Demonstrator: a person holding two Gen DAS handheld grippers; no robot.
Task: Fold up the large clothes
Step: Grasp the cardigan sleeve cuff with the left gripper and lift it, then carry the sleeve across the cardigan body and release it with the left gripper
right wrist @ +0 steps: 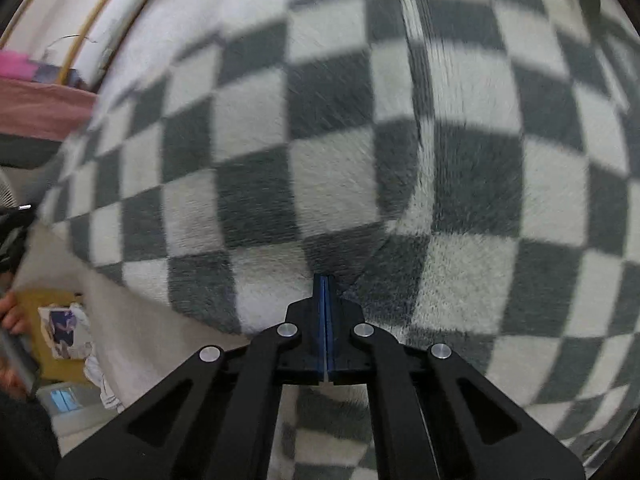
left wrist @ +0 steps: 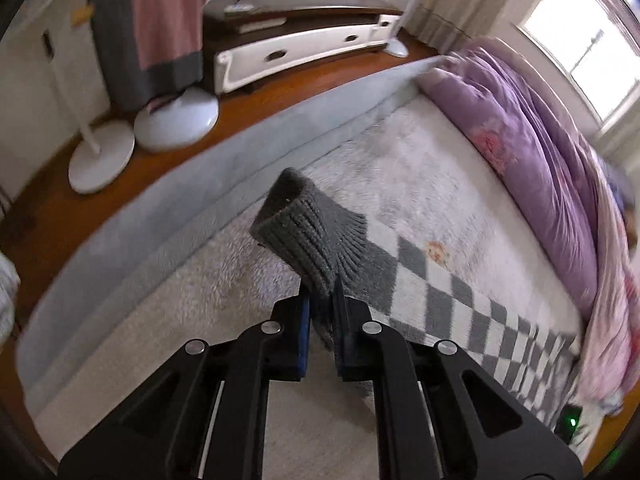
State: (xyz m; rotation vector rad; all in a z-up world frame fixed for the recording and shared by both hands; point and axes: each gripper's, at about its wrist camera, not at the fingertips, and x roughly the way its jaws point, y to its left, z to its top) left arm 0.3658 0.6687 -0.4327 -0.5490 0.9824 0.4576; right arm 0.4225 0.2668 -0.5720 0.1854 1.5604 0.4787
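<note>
**Pinching the checkered sweater at cuff and body**

Angling steeply downward toward the bed (left wrist: 132,280), the left gripper (left wrist: 320,292) has its black fingers drawn in on the grey ribbed cuff (left wrist: 308,232) of a sleeve. The blue pads (left wrist: 305,320) press the knit from both sides, and the cuff stands up beyond the fingertips, its open end lifted clear of the pale fuzzy bedcover (left wrist: 420,168). From the cuff, the grey-and-white checkered sweater (left wrist: 460,300) runs off toward the lower right of the left wrist view, lying flat on the bedcover. A purple quilt (left wrist: 532,148) is heaped along the far side of the bed near the window (left wrist: 580,40), and two white round fan bases (left wrist: 140,136) stand on the wooden floor beside the bed.

The right gripper (right wrist: 325,280) also points steeply down, right against the body of the checkered sweater (right wrist: 280,140), which fills nearly the whole right wrist view. Its blue pads (right wrist: 320,320) are brought together with only a thin seam between them, and the tips dig into the fabric, where creases converge. Whether any cloth is actually caught between them cannot be told.
</note>
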